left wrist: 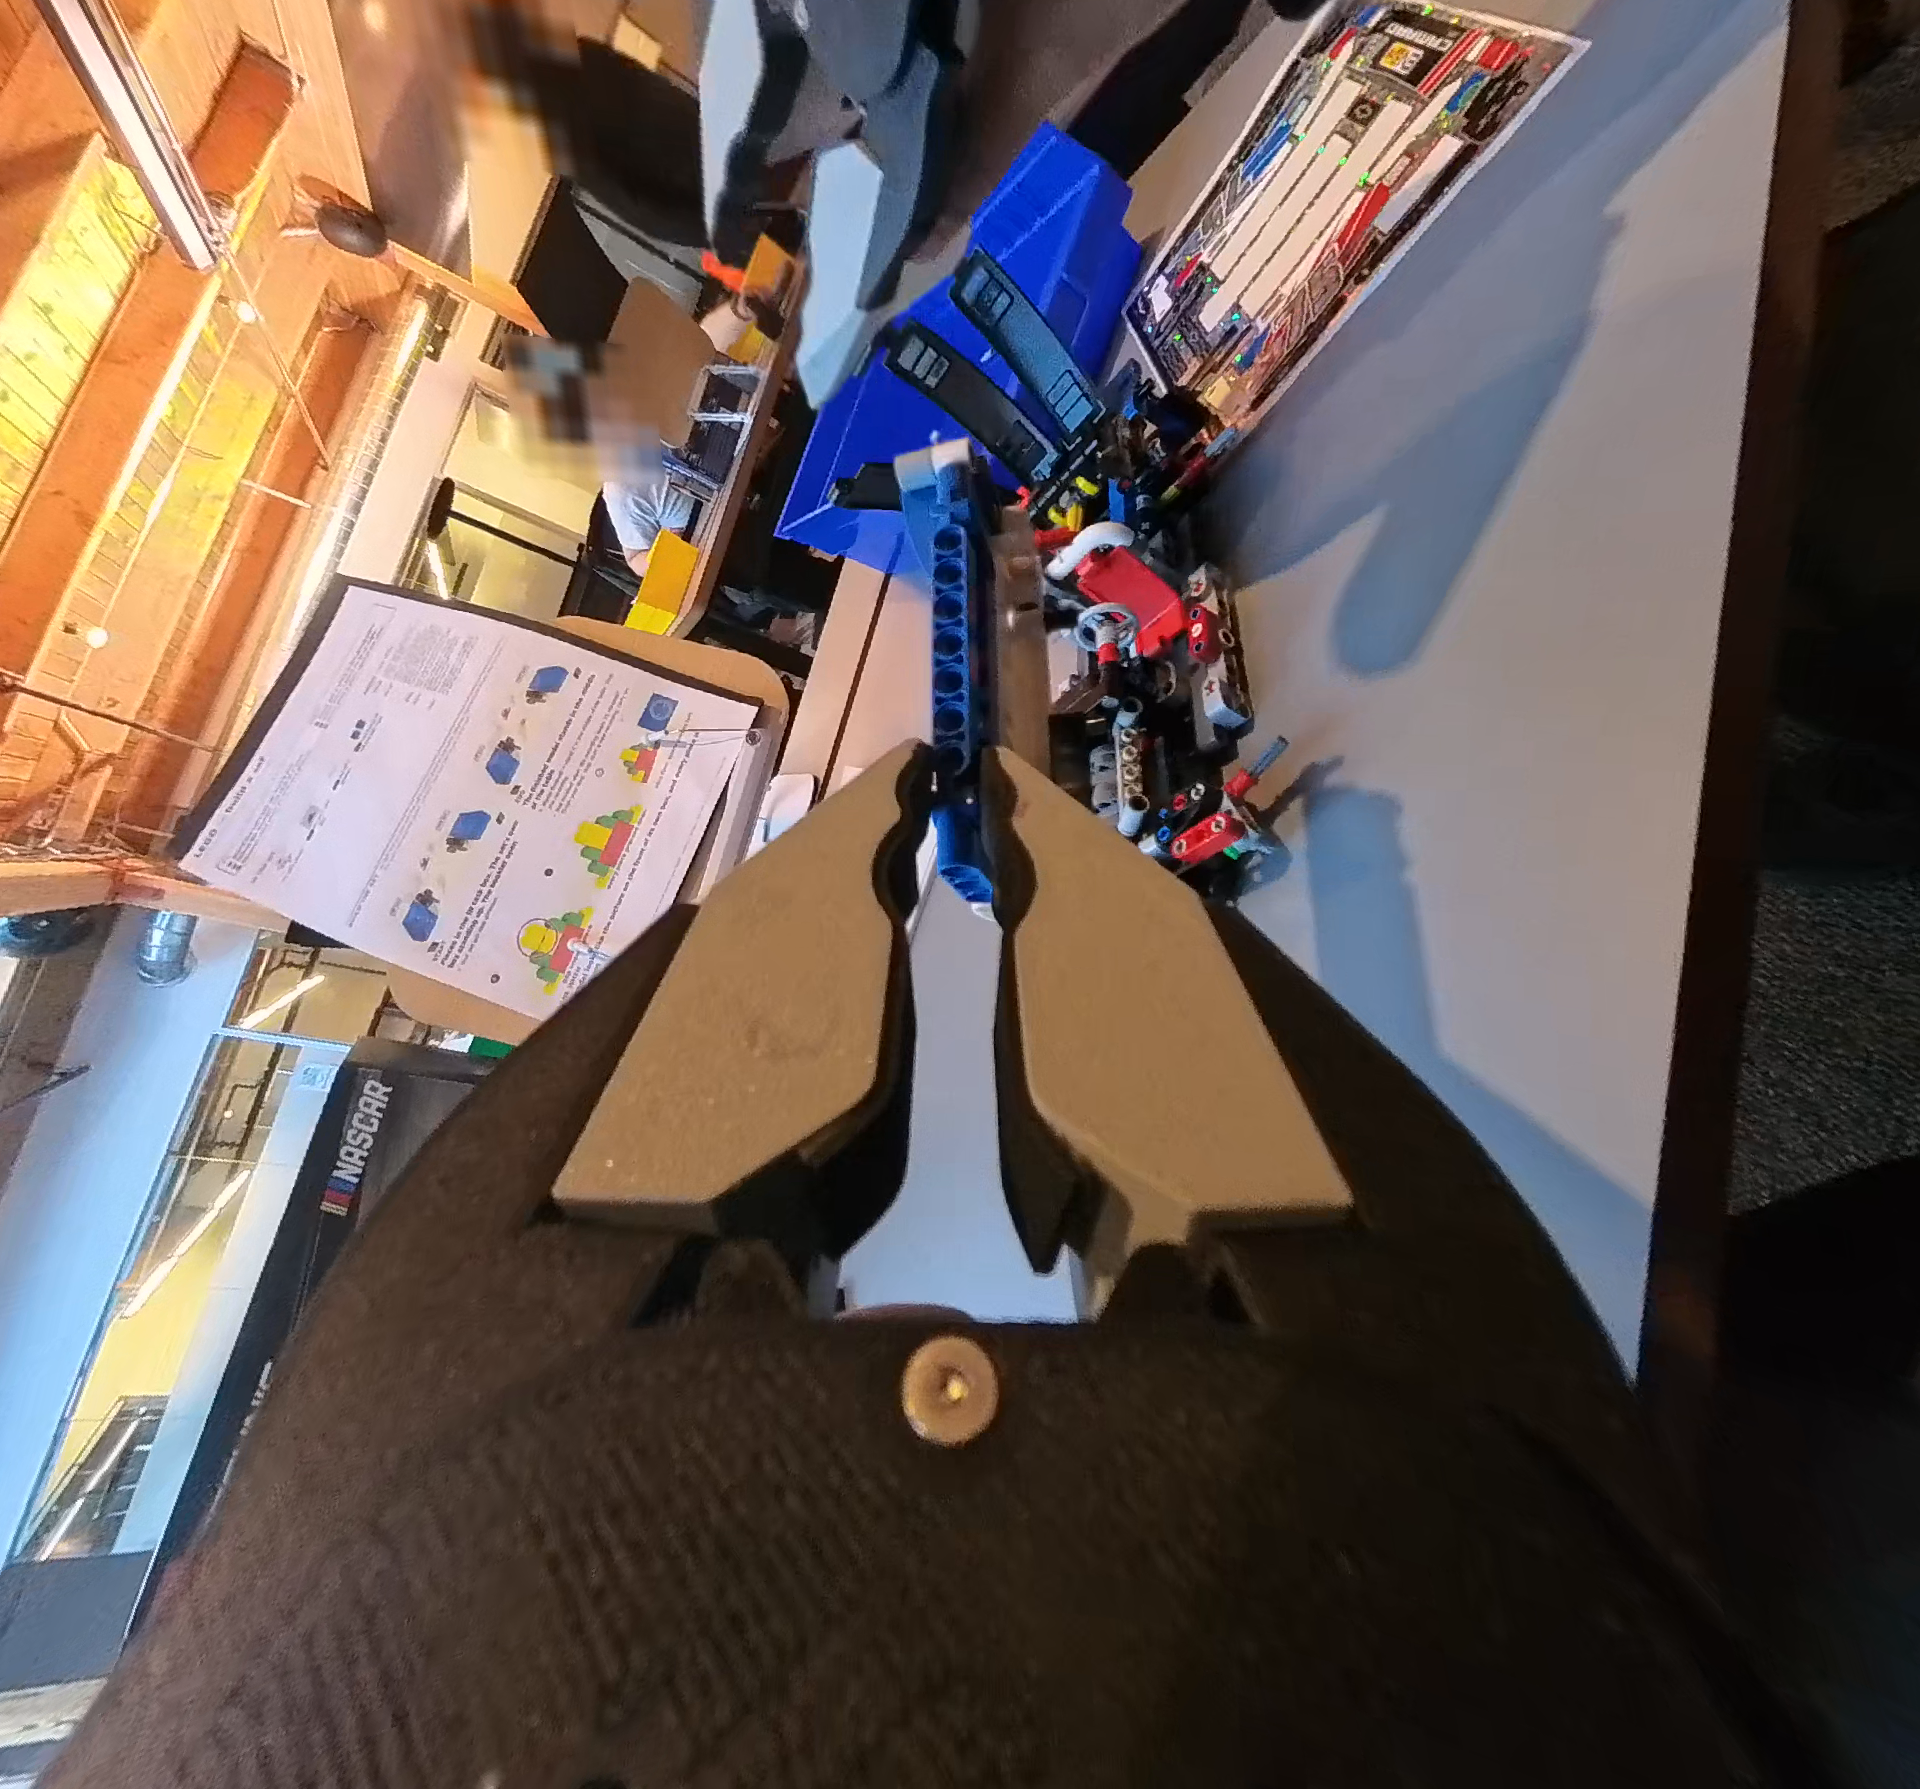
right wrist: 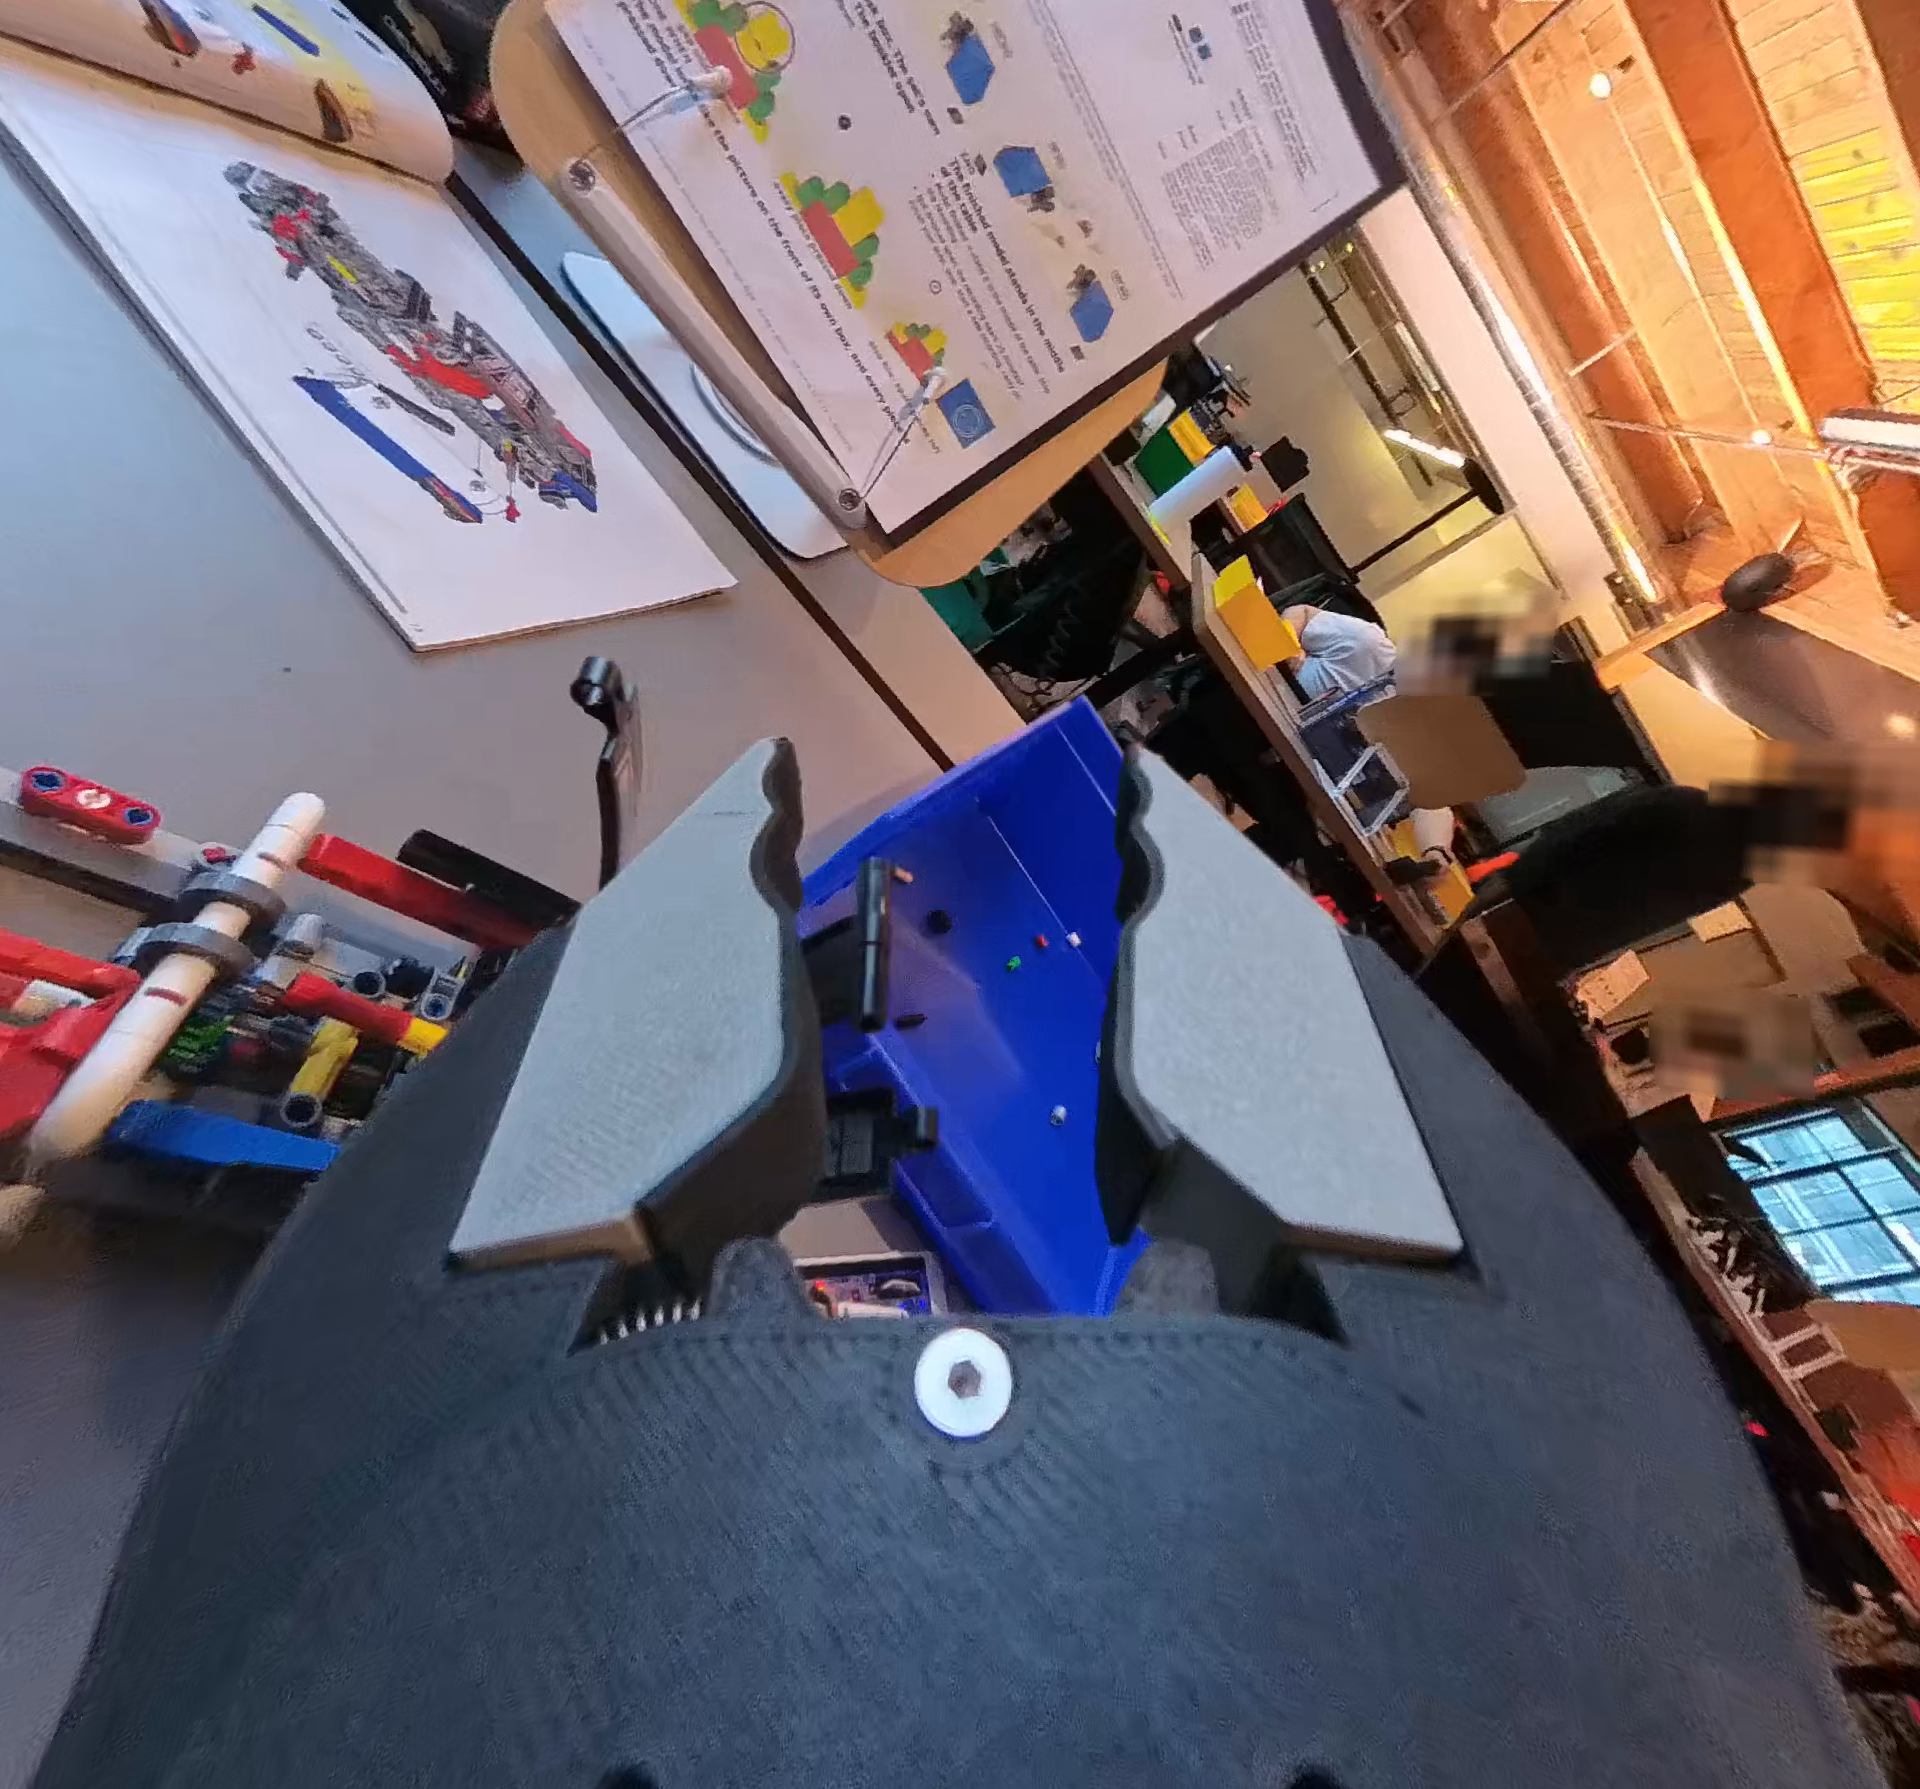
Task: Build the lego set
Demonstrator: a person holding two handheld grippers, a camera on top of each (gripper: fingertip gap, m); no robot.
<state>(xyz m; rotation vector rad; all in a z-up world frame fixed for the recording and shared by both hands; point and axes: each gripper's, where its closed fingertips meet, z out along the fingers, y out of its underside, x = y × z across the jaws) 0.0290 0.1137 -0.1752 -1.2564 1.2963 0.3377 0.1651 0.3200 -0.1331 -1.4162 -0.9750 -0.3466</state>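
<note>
On the grey table, the partly built multicoloured lego car model lies just beside the blue plastic parts bin. The right gripper hangs over that bin, fingers spread and empty. Beside the model, the left gripper is clamped on a long blue holed lego beam.
</note>
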